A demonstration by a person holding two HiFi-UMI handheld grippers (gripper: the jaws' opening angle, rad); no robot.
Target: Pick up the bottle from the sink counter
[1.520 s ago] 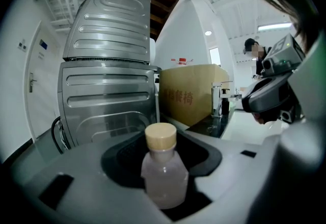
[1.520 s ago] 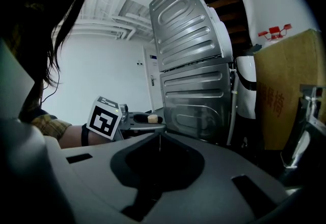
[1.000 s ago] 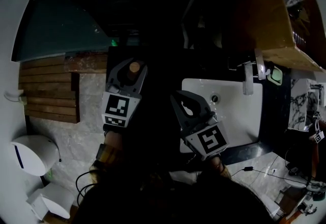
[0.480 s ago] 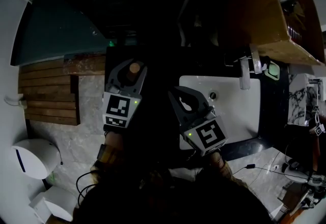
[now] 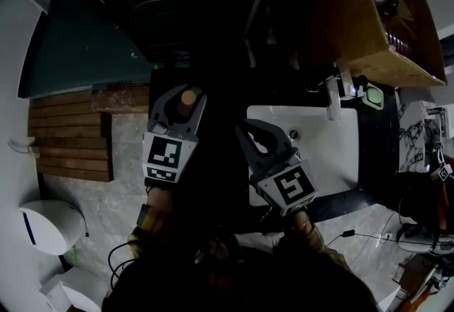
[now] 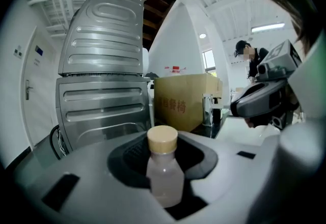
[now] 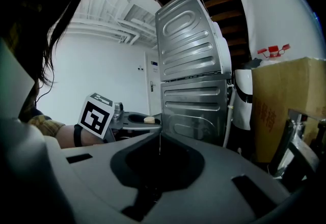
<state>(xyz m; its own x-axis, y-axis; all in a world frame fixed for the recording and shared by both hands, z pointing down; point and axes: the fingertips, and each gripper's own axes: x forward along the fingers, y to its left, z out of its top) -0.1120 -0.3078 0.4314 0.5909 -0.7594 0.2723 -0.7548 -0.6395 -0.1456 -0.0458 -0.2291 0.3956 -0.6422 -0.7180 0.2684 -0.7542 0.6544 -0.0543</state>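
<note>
A small clear bottle [image 6: 164, 177] with a tan cap [image 6: 162, 139] stands upright between the jaws of my left gripper [image 6: 163, 142], which is shut on its body. From the head view the same gripper [image 5: 179, 106] is at centre left, with the tan cap [image 5: 188, 98] showing in its jaws, held in the air left of the sink. My right gripper [image 5: 264, 142] hovers beside it over the sink's left edge. In the right gripper view its jaws [image 7: 159, 142] meet along a thin seam with nothing between them.
A white sink basin [image 5: 333, 162] with a chrome faucet [image 5: 333, 99] lies to the right. A cardboard box [image 5: 369, 27] stands behind it. A ribbed metal appliance [image 6: 102, 65] rises ahead. A wooden slatted mat [image 5: 71, 137] and a white toilet [image 5: 42, 229] are on the left.
The sink and faucet have slid up and left in the head view as the camera shifted. Both grippers keep nearly the same place, and the left one still holds the bottle.
</note>
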